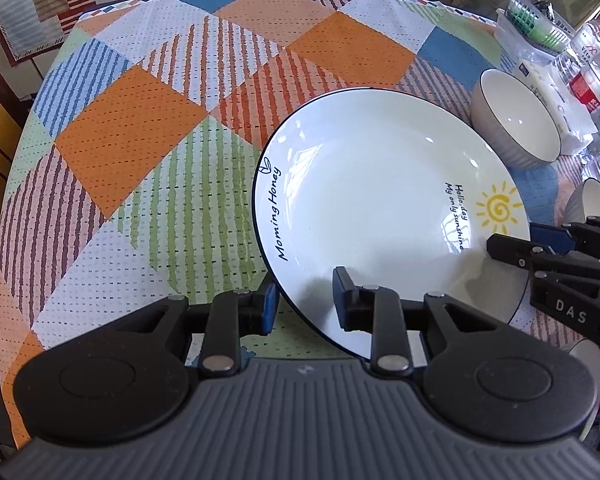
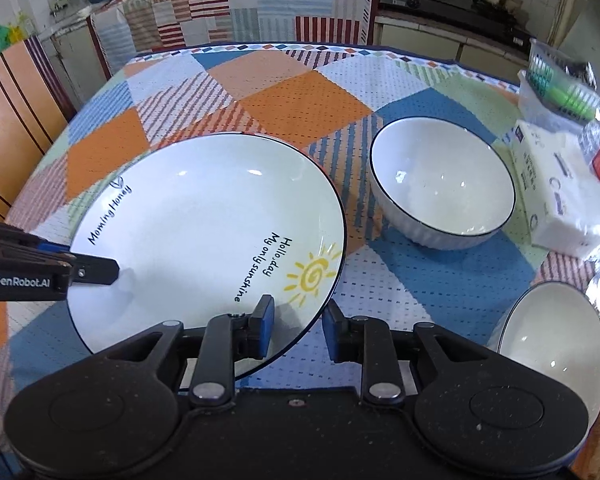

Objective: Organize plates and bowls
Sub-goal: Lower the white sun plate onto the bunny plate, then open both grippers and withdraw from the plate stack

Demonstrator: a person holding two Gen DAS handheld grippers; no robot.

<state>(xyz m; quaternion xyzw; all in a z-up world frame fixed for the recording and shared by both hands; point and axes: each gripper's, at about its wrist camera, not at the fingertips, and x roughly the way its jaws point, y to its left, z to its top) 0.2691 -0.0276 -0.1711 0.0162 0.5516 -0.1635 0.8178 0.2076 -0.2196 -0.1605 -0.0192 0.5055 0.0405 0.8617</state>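
A white dinner plate (image 2: 204, 248) with a dark rim, a yellow sun and "Morning Honey" lettering lies on the patchwork tablecloth (image 1: 132, 128). The left gripper (image 1: 304, 300) and right gripper (image 2: 298, 326) straddle opposite edges, jaws narrowly parted, not pressing. Two white ribbed bowls (image 2: 440, 188) and a tissue pack (image 2: 560, 200) stand beside it.

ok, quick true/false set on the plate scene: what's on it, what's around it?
1. The plate carries a yellow sun print. True.
2. A bowl sits stacked in the plate. False: the plate is empty; the upright bowl stands on the tablecloth, to its right in the right wrist view.
3. The plate's rim runs between the right tool's fingers. True.
4. The tablecloth is plain white. False: it is a patchwork of orange, blue and striped squares.
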